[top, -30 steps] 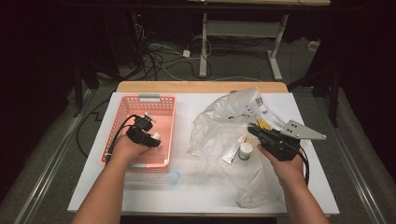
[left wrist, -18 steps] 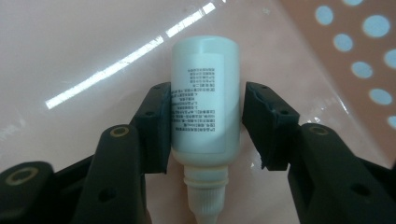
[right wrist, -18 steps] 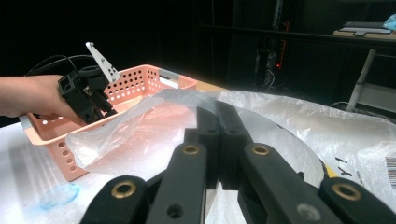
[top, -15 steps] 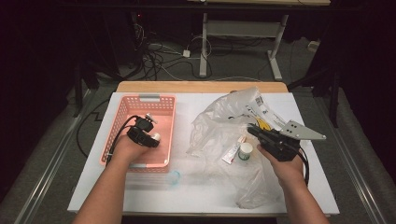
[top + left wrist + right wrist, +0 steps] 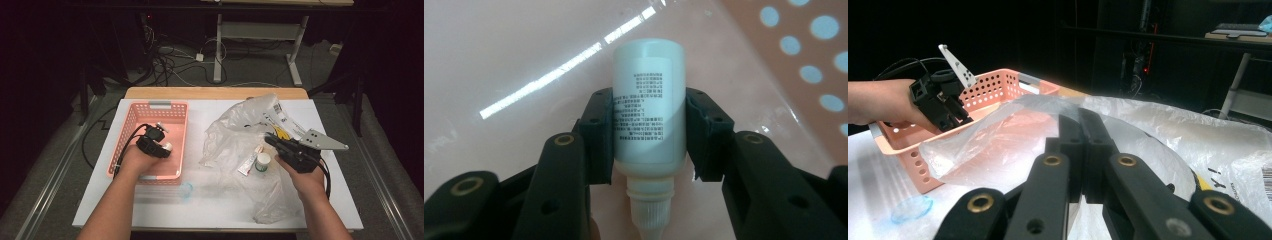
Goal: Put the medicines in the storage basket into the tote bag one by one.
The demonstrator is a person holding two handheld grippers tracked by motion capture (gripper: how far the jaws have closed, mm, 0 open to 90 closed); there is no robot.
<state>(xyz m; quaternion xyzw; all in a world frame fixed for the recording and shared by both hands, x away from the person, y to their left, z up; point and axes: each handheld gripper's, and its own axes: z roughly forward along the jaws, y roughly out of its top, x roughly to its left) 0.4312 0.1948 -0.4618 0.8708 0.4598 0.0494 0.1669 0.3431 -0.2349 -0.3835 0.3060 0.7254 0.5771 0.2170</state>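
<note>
A small white bottle [image 5: 649, 110] with a printed label lies cap toward the camera between the jaws of my left gripper [image 5: 649, 132], which is shut on it just above the floor of the pink basket [image 5: 774, 85]. In the high view, that left gripper [image 5: 164, 148] sits inside the basket [image 5: 160, 105] near its right wall. My right gripper [image 5: 270, 140] is shut at the edge of the clear plastic bag [image 5: 235, 130]. In the right gripper view, the bag's film [image 5: 1013, 135] rises to the closed right gripper [image 5: 1080, 120] and seems pinched there.
A small tube [image 5: 247, 163] and a white pot [image 5: 262, 161] lie on the bag, left of my right gripper. A clear bottle with a blue cap [image 5: 186, 190] lies on the white table [image 5: 100, 200] in front of the basket. Packets show inside the bag [image 5: 280, 117].
</note>
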